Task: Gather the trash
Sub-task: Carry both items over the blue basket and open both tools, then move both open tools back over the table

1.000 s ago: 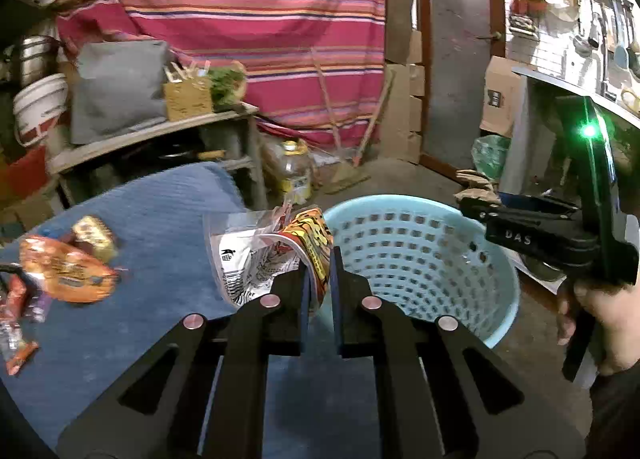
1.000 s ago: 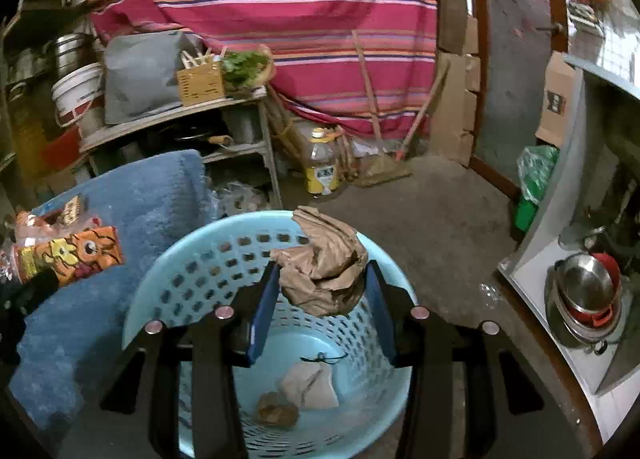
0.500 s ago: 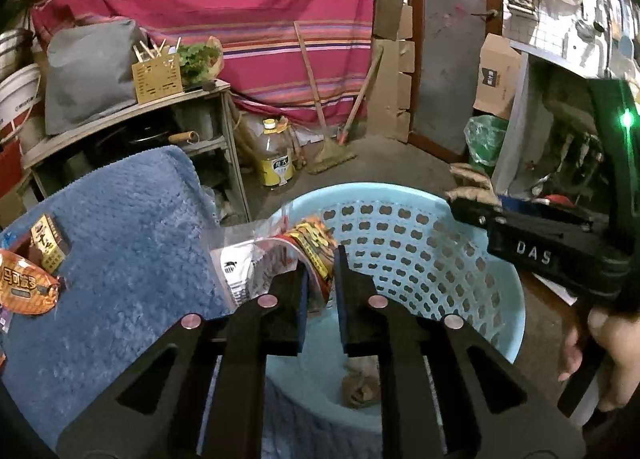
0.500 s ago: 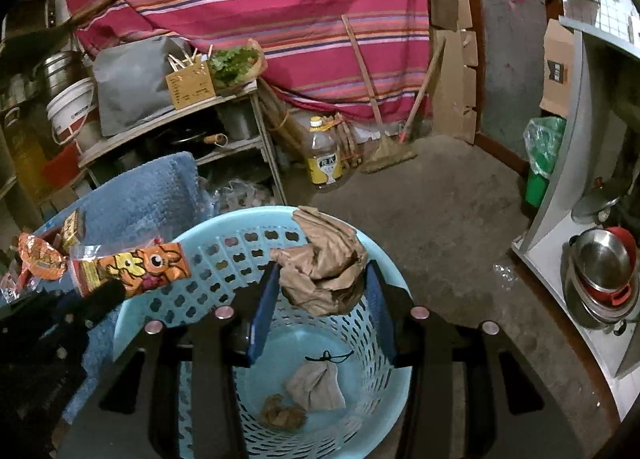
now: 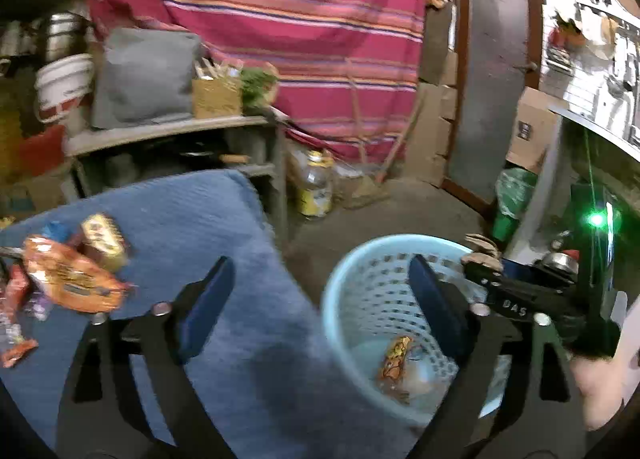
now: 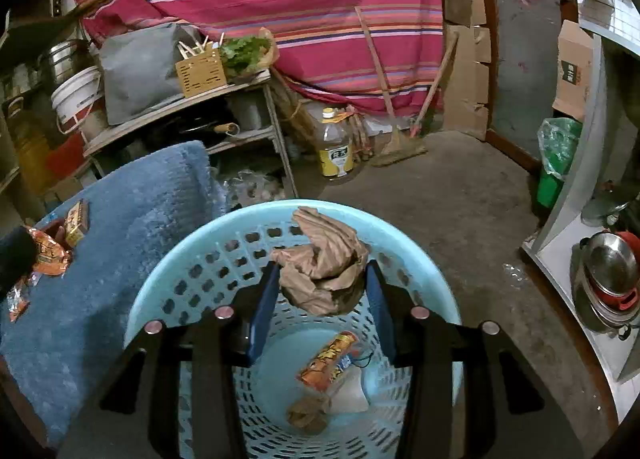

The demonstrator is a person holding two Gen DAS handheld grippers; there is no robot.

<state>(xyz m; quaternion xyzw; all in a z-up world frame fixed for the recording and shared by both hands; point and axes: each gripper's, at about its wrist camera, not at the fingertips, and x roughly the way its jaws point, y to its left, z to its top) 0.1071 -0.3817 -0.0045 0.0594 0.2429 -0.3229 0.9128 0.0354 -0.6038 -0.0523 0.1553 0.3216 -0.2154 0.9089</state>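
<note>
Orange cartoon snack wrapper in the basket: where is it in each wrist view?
Left wrist: orange snack wrapper lies on the basket floor, lower right of centre, partly behind the left gripper's right finger; nothing between the opening jaws.
Right wrist: wrapper low centre on the basket floor, below the crumpled brown paper held in the right gripper.
Shared landmark: light blue basket.

We see the left view smeared with blur, so print on the orange wrapper [image 5: 72, 279] stays unreadable. The basket [image 6: 152, 299] runs off the right view's bottom edge, and the crumpled brown paper [image 6: 320, 267] hides part of its far wall.
</note>
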